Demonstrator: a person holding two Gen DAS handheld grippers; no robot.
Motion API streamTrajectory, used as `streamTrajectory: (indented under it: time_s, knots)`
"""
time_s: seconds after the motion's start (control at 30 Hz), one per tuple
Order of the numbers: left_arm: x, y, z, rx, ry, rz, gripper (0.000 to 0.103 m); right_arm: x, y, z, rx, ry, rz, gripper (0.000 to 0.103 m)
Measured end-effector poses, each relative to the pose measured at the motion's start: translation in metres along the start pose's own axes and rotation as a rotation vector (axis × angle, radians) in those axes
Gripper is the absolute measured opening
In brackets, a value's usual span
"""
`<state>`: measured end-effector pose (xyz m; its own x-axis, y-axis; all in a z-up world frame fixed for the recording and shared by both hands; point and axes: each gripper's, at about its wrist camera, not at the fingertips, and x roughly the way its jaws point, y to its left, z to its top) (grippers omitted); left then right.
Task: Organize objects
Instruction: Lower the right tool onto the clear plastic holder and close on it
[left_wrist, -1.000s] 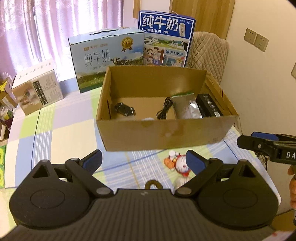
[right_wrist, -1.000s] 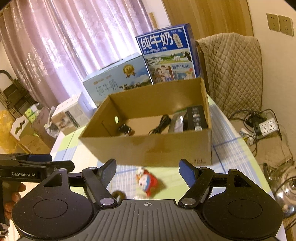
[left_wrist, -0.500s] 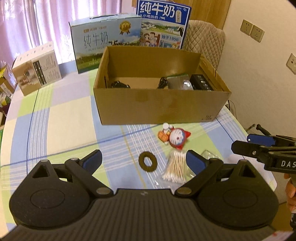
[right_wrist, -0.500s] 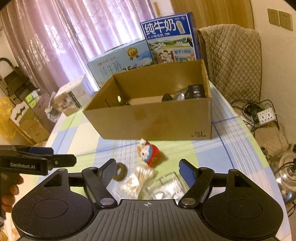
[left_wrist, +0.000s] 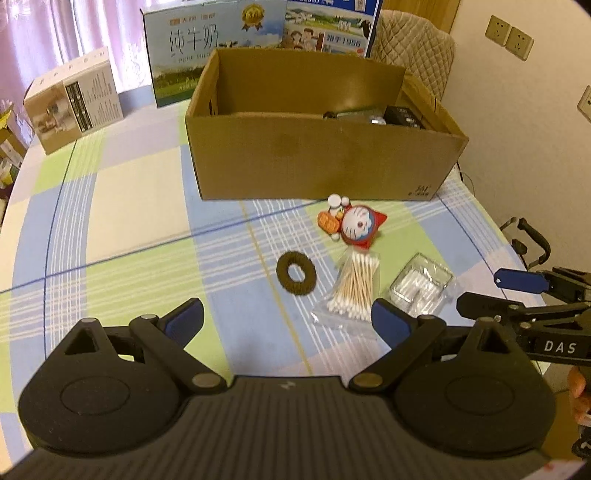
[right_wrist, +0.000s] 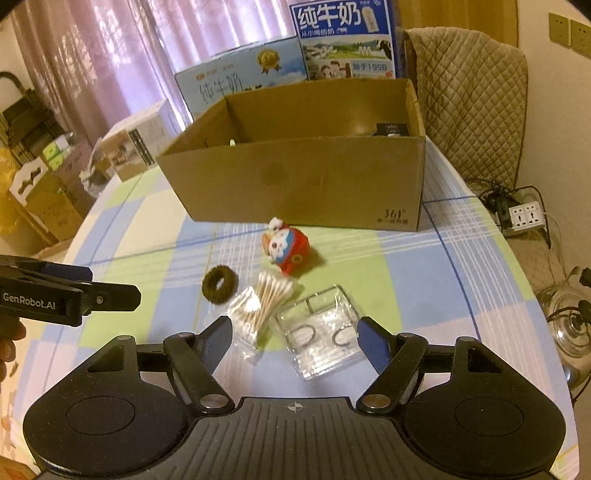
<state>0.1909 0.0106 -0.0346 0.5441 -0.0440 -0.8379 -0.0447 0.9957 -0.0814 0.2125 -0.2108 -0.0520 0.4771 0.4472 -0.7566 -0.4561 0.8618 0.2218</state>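
An open cardboard box (left_wrist: 325, 162) (right_wrist: 306, 184) stands on the checked tablecloth with dark items at its right end. In front of it lie a red cartoon-cat toy (left_wrist: 356, 225) (right_wrist: 288, 247), a brown hair ring (left_wrist: 295, 272) (right_wrist: 219, 284), a bag of cotton swabs (left_wrist: 351, 291) (right_wrist: 258, 306) and a clear plastic case (left_wrist: 421, 288) (right_wrist: 321, 339). My left gripper (left_wrist: 286, 317) hovers open just short of the hair ring and swabs. My right gripper (right_wrist: 295, 332) is open above the clear case and the swab bag. Neither holds anything.
Two milk cartons (left_wrist: 207, 48) (left_wrist: 332, 26) stand behind the box, a small white carton (left_wrist: 74, 110) at the far left. A quilted chair (right_wrist: 472, 99) is behind right. The table's right edge drops to a power strip (right_wrist: 524, 218) and cables.
Both grippers have sunk and pulled back from the box. The toy, hair ring, swabs and clear case have come into full view in front of them. Jaws unchanged.
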Motion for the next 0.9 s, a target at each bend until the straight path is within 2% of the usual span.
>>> streamTrajectory:
  time_s: [0.27,0.7,0.77,0.9]
  knots:
    - [0.011,-0.002,-0.007,-0.009,0.03,0.011,0.096,0.013,0.002,-0.01,-0.075,0.017,-0.034,0.072]
    - [0.025,-0.004,-0.008,-0.018,0.055,0.028,0.096,0.038,-0.01,-0.011,-0.113,0.057,-0.057,0.072]
    - [0.028,-0.002,-0.007,-0.024,0.057,0.031,0.096,0.044,-0.012,-0.011,-0.121,0.071,-0.053,0.077]
    - [0.033,0.001,-0.007,-0.029,0.066,0.044,0.096,0.056,-0.014,-0.011,-0.154,0.094,-0.059,0.079]
